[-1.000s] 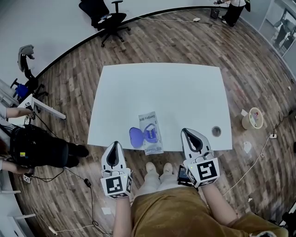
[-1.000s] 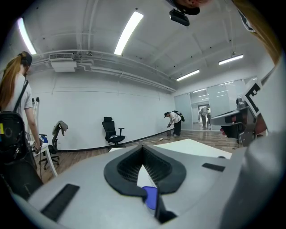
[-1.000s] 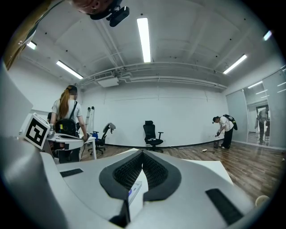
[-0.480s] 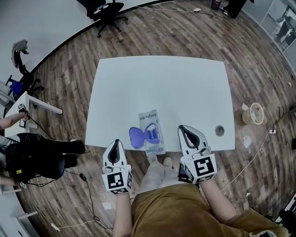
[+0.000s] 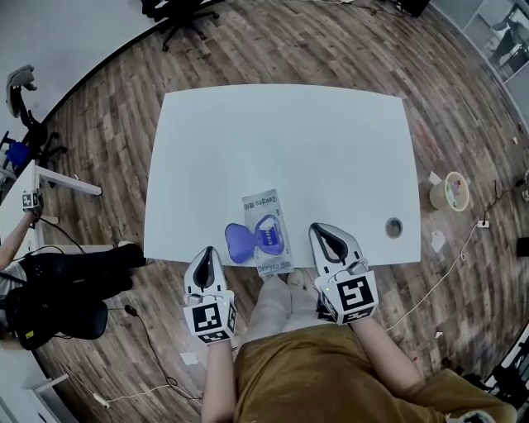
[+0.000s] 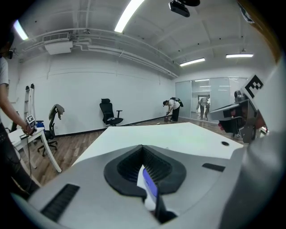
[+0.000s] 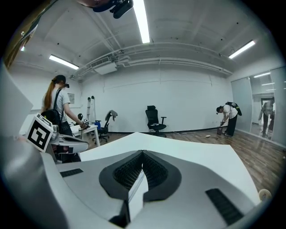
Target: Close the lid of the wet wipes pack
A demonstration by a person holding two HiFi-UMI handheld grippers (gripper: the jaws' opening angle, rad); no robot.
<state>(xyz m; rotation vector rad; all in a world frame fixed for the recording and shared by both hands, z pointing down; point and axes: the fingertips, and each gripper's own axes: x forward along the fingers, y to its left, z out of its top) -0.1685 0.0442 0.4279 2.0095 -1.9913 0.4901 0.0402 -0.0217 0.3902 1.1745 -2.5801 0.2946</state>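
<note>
The wet wipes pack (image 5: pixel 265 232) lies flat near the front edge of the white table (image 5: pixel 281 149). Its blue lid (image 5: pixel 238 243) is flipped open to the left. My left gripper (image 5: pixel 206 252) hovers just off the table's front edge, left of the lid, with its jaws shut and empty. My right gripper (image 5: pixel 320 229) sits over the front edge to the right of the pack, also shut and empty. In the left gripper view a strip of the blue lid (image 6: pixel 150 185) shows under the shut left gripper (image 6: pixel 143 148). The right gripper (image 7: pixel 143 154) likewise points across the table.
A round cable hole (image 5: pixel 393 226) is in the table right of my right gripper. A tape roll (image 5: pixel 452 192) lies on the wooden floor at the right. An office chair (image 5: pixel 178 15) stands beyond the table, and a person with dark bags (image 5: pixel 58 285) is at the left.
The head view has shifted, so the table sits higher in the frame. Both grippers stay shut by the front edge. The right one has drifted slightly left toward the pack.
</note>
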